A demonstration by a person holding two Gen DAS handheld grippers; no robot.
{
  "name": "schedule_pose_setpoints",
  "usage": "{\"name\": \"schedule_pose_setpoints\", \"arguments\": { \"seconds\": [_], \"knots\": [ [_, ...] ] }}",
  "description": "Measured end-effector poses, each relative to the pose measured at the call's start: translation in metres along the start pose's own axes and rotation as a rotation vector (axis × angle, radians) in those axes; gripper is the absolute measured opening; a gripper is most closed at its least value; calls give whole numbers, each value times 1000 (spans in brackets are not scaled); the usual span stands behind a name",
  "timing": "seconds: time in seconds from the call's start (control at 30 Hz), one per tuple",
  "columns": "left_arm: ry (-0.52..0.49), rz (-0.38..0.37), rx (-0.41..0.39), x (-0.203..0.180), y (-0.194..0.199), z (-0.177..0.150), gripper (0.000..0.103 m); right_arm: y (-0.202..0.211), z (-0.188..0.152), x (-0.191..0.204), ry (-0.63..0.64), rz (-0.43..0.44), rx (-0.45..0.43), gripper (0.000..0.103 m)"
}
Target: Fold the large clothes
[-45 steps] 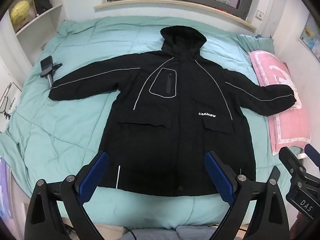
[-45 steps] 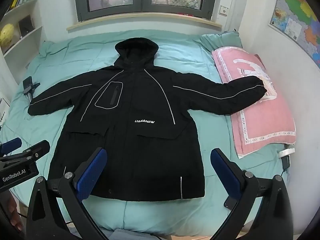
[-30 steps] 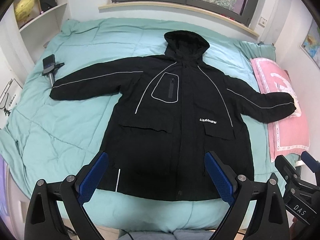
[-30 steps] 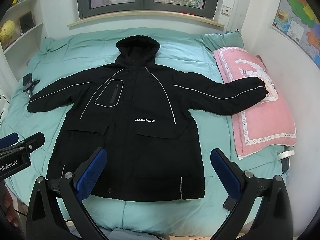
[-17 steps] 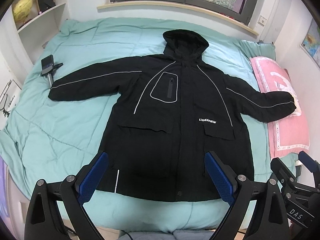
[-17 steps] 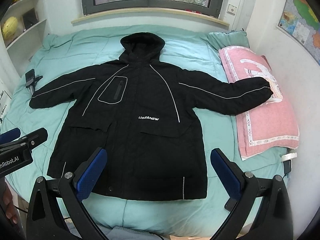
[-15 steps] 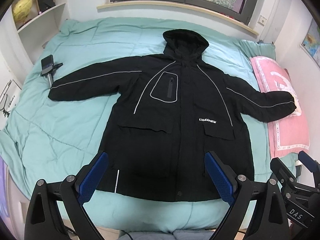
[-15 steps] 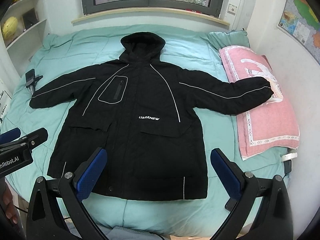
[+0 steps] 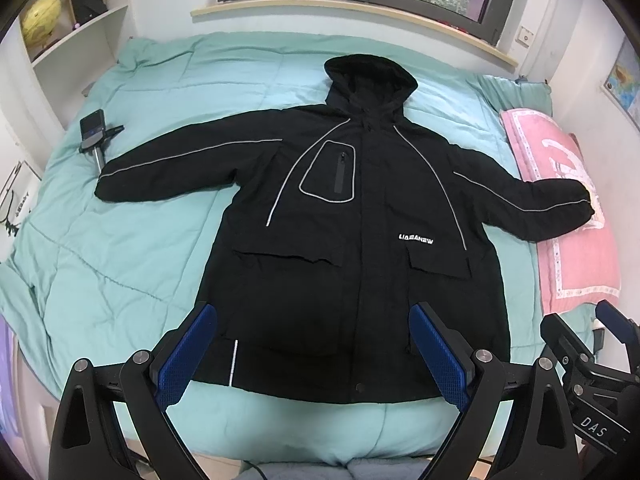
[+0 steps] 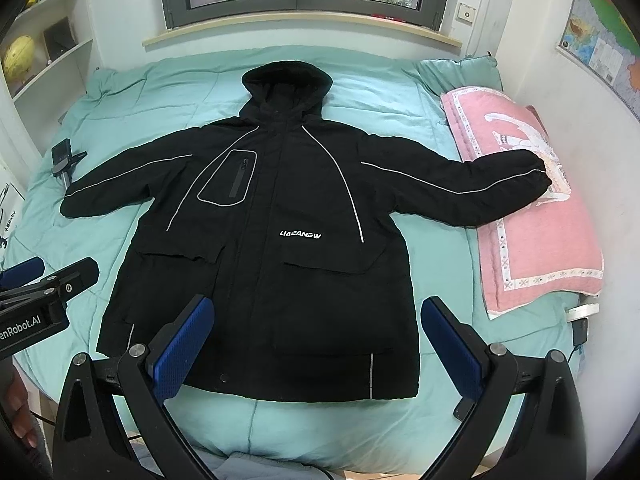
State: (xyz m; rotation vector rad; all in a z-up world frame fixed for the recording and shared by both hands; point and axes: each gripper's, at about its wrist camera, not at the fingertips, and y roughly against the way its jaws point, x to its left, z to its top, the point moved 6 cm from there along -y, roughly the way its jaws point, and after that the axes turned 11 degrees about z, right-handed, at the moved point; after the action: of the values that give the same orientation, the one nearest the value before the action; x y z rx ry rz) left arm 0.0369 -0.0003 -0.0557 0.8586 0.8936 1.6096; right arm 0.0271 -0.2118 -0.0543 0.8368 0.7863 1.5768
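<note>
black jacket (image 9: 352, 240) flat on teal bed (image 9: 120, 240), both tools wide apart, empty; wall map (image 10: 600, 40) only rightward

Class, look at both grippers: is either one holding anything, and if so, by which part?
Nothing is held. The left gripper and right gripper are both open above the jacket, which lies spread flat on the bed.
</note>
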Motion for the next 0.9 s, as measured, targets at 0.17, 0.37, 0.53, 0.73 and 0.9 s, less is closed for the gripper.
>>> {"name": "schedule_pose_setpoints", "arguments": {
  "seconds": [0.17, 0.37, 0.53, 0.73, 0.9],
  "knots": [
    [7, -10, -20, 1, 3, 2, 97, -2, 0, -3, -9, 6, 12, 103],
    [10, -6, -24, 1, 3, 3, 97, -5, 0, -5, 5, -4, 10, 103],
    [6, -8, -28, 0, 2, 4, 97, -10, 0, -5, 2, 1, 22, 103],
    [49, 0, -63, 24, -3, 16, 97, -15, 0, -12, -22, -4, 38, 103],
    [153, -23, -91, 76, -16, 40, 97, -22, -2, -26, -61, -41, 66, 103]
  ]
}}
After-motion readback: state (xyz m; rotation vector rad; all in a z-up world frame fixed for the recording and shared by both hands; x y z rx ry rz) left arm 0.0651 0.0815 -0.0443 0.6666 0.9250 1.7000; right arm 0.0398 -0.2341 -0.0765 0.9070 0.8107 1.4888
